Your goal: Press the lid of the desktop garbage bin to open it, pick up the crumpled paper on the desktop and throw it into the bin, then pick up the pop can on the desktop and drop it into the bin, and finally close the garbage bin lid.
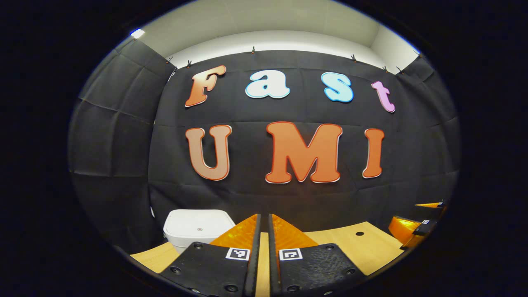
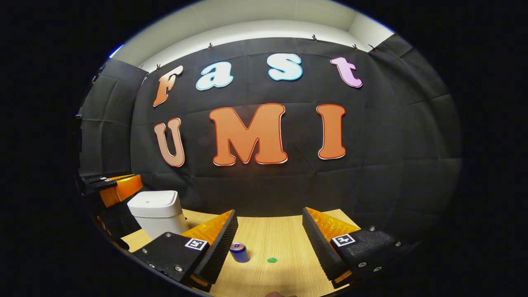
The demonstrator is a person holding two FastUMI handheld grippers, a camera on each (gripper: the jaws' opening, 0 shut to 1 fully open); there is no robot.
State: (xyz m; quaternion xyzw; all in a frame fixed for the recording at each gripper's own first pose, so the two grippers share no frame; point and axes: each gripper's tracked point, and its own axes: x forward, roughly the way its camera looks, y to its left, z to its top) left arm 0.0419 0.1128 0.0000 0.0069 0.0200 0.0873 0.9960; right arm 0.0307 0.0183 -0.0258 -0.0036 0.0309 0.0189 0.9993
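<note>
Hovering wide open, the right gripper (image 2: pixel 270 231) holds nothing — pop can (image 2: pixel 239 252) stands on the desktop (image 2: pixel 284 243) between its fingers. Left gripper (image 1: pixel 264 231), nearly closed and empty, points beside the lidded garbage bin (image 1: pixel 198 228) — probably for pressing.

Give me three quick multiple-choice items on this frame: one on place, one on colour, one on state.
1. Where does the small blue pop can stand in the right gripper view?
A. on top of the bin
B. on the light wooden desktop, beside the right gripper's near finger
C. in the gripper's grasp

2. What colour is the square plastic garbage bin?
A. white
B. red
C. green

3. How is the bin's lid?
A. removed
B. propped open
C. closed flat

Answers: B, the can stands on the wood by that finger; A, body and lid are white; C, the lid lies flat in both views.
</note>
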